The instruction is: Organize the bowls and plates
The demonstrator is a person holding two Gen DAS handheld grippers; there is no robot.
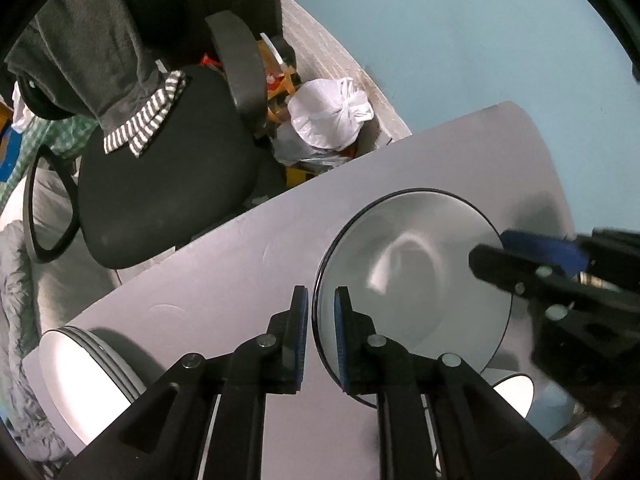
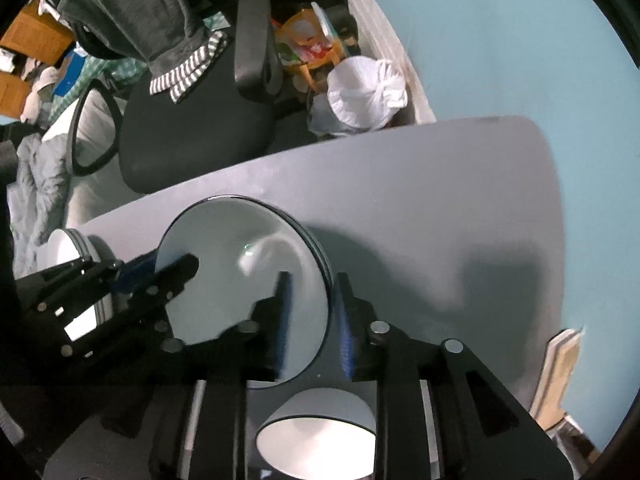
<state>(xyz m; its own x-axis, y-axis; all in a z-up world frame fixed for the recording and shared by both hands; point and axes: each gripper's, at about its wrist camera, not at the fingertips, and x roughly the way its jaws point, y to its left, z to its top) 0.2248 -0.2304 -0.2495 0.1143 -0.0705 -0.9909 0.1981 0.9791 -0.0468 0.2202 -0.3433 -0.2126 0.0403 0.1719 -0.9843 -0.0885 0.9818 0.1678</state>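
Two grippers, one plate, up off the table

We've got the plate (image 1: pixel 416 276) pinched at opposite rims, left gripper (image 1: pixel 322 336) and right gripper (image 2: pixel 312 320) both narrowed on it. We should keep it level, carry it toward the stack of plates (image 1: pixel 86 376). Grey table (image 1: pixel 240 264), bowl (image 2: pixel 316 436) below, black office chair (image 1: pixel 160 184) and blue wall (image 1: pixel 460 40) beyond.

It looks like a lived-in room at home: a black office chair (image 1: pixel 160 184) with clothes (image 1: pixel 100 52) draped on it, a tied white plastic bag (image 1: pixel 328 120), rumpled bedding (image 2: pixel 36 184), and a grey table (image 2: pixel 440 184) against a blue wall (image 1: pixel 460 32).
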